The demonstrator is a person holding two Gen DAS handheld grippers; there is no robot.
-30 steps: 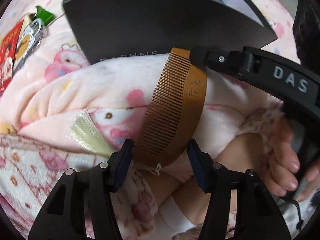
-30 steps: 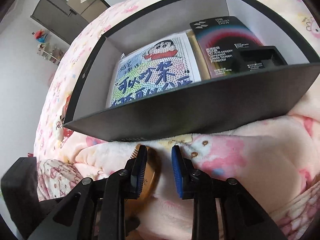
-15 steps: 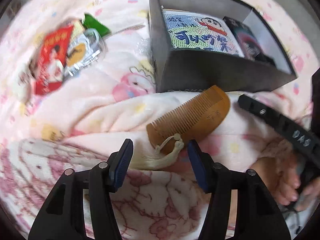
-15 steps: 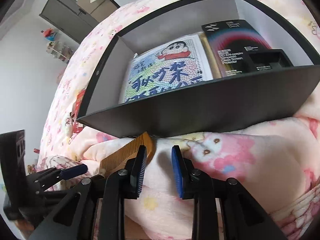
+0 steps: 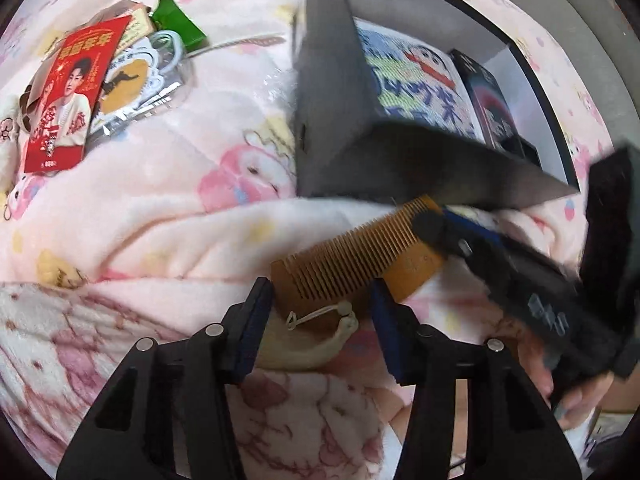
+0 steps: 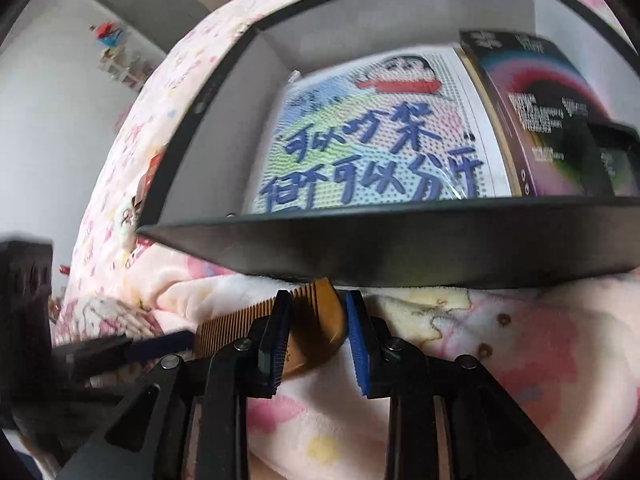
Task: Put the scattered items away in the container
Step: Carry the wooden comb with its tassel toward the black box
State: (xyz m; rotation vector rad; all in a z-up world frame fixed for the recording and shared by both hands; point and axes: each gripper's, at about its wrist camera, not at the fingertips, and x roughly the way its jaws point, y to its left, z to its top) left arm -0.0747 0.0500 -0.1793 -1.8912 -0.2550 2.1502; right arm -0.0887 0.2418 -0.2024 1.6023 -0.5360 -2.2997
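Note:
A brown wooden comb (image 5: 352, 256) with a cream tassel lies on the pink blanket just in front of the dark box (image 5: 332, 120). My left gripper (image 5: 320, 304) points down over its tassel end. Its jaws are closing, and the pads touch the comb's two edges. In the right wrist view the comb's (image 6: 240, 324) rounded far end sits between the pads of my right gripper (image 6: 317, 308). Those jaws are opening, with a gap at the right pad. The right gripper's finger (image 5: 480, 248) crosses that end of the comb.
The box (image 6: 400, 248) holds a cartoon picture (image 6: 360, 132) and a dark screen-protector pack (image 6: 540, 112). A red packet (image 5: 68, 100), a clear-wrapped item (image 5: 132, 76) and a green clip (image 5: 176, 24) lie on the blanket at the far left. A hand (image 5: 560, 396) grips the right tool.
The left gripper has dropped closer to the comb and narrowed around its tassel end. The right gripper has shifted so the comb's far end now sits between its pads, which stand a little wider.

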